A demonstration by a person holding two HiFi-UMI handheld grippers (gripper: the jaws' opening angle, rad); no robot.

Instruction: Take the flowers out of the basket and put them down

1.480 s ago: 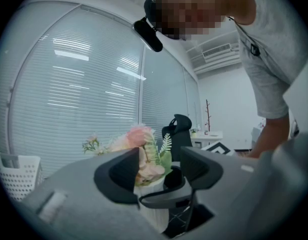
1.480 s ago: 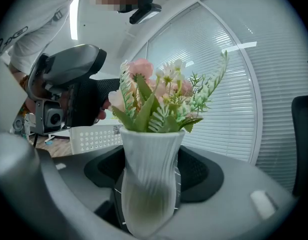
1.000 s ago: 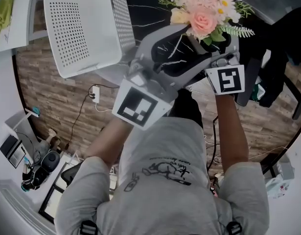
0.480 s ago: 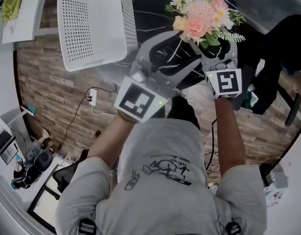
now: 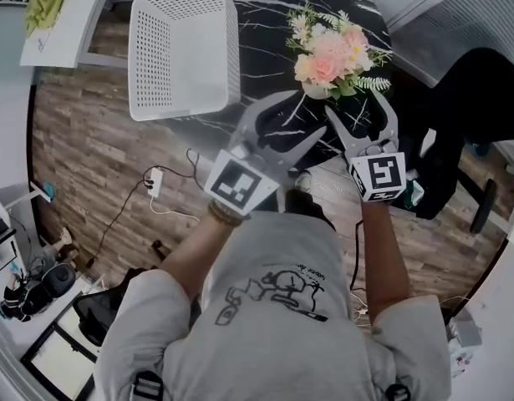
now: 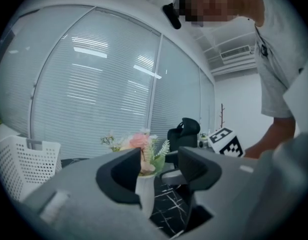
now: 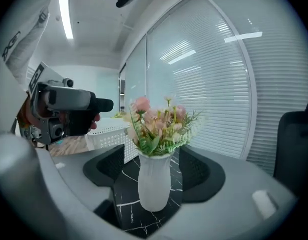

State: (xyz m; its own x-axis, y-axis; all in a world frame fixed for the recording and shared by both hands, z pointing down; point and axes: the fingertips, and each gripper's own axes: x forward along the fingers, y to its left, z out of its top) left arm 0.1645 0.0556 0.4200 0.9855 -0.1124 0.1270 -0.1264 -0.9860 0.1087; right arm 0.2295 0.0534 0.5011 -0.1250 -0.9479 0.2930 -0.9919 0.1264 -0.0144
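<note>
Your flowers (image 5: 330, 50) stand upright in their vase on the table (image 5: 265, 32), outside the basket (image 5: 185, 53), straight ahead of your nearer right gripper (image 5: 357, 111). It and the left gripper (image 5: 300, 117) have just narrowed slightly, yet both gape empty.

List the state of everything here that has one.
flowers: out of the basket, upright in their white vase on the table
basket: empty, on the table, apart from the vase
left gripper: open, just narrowed slightly, holding nothing
right gripper: open, just narrowed slightly, pads clear of the vase
</note>
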